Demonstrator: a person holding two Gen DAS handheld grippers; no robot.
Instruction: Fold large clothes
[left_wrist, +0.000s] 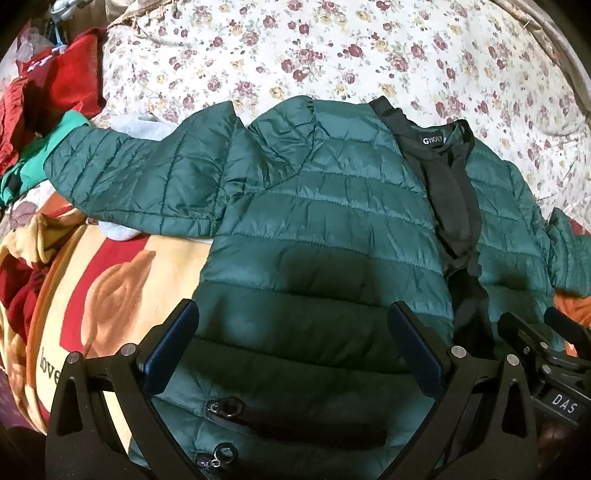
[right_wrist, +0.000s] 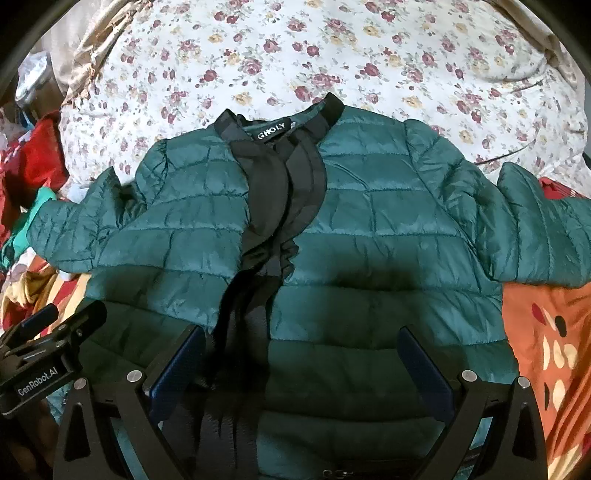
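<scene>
Bedding fills both views: a floral sheet (left_wrist: 332, 55) covers the far part of the bed from 10 to 2 o'clock, and a striped blanket (left_wrist: 110, 288) with a printed rose and the word "love" lies at 8 o'clock in the left wrist view. An orange cloth (right_wrist: 546, 332) with pale spots sits at 3 to 4 o'clock in the right wrist view. Red clothes (left_wrist: 70, 81) and a bright green garment (left_wrist: 48, 147) are piled at 9 to 10 o'clock along the bed's left edge.

The green jacket (left_wrist: 325, 206) lies flat in the middle of the bed, front up, collar toward 12 o'clock, its black lining and label showing down the open front. One sleeve (left_wrist: 136, 184) stretches out to 9 o'clock, its cuff touching the bright green garment; the other sleeve (right_wrist: 535, 229) reaches 3 o'clock, over the orange cloth.

The left gripper (left_wrist: 293, 350) hovers over the jacket's lower left panel, fingers (left_wrist: 170, 350) spread wide, grasping nothing. The right gripper (right_wrist: 301, 369) hangs over the hem by the front opening, fingers (right_wrist: 424, 369) likewise released. The two sit just beside each other at 6 o'clock.

Bare sheet lies beyond the collar.
</scene>
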